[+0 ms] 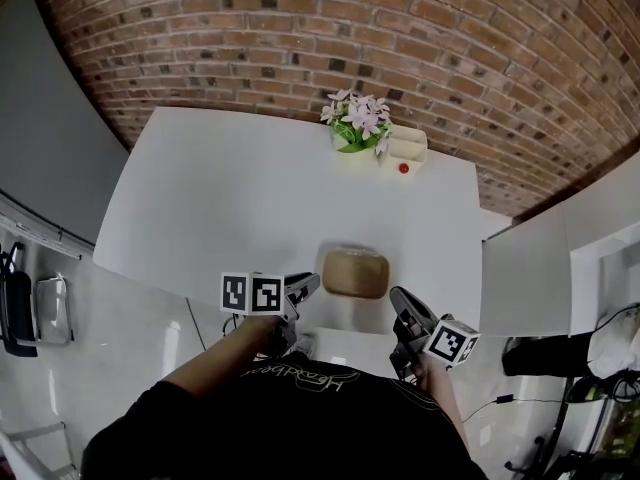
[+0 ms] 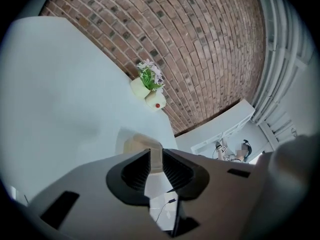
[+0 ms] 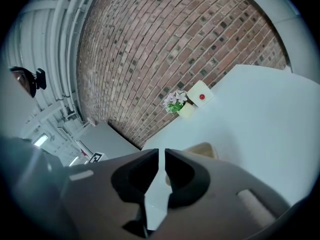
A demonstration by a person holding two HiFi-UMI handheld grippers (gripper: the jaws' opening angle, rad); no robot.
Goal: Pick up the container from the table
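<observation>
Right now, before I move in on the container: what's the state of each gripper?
Left gripper: jaws slightly apart, holding nothing.
Right gripper: jaws all but closed, holding nothing.

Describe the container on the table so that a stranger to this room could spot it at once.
Start at the white table in front of the brick wall. Close to its near edge, between the left gripper and the right gripper, lies the container. It is low, tan and round-cornered, and stands alone, far from the flower pot and the cream box with a red dot at the far edge.
</observation>
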